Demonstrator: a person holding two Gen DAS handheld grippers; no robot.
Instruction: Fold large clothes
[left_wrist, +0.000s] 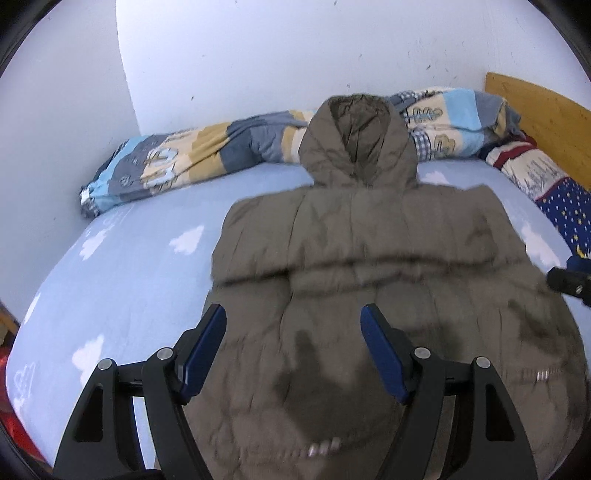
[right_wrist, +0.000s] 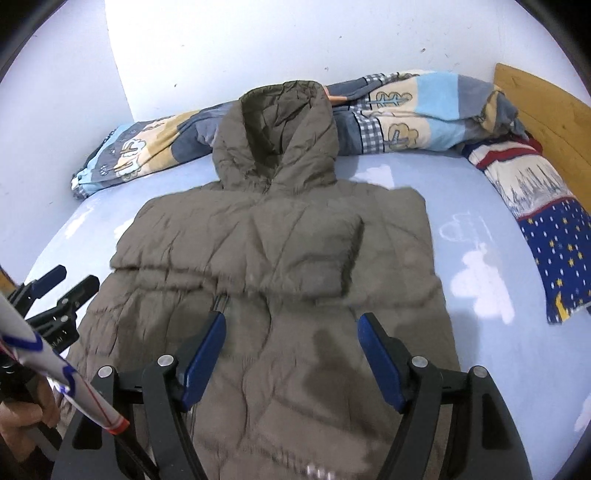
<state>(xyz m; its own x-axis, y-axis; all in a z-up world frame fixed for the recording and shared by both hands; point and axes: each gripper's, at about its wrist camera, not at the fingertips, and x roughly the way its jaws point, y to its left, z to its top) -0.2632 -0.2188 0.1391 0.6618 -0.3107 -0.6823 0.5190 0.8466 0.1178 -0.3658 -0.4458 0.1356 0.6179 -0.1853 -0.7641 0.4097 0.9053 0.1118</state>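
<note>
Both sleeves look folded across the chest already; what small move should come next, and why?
Probably lower both grippers to the bottom hem to fold it toward the hood. The jacket lies flat on the bed with its sleeves across the chest, and the left gripper and right gripper hover open and empty above its lower half.

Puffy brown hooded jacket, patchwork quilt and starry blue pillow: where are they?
Puffy brown hooded jacket (right_wrist: 273, 236): right wrist view, chest.
Patchwork quilt (right_wrist: 417, 110): right wrist view, light-blue patch.
Starry blue pillow (right_wrist: 554, 251): right wrist view, blue part.
</note>
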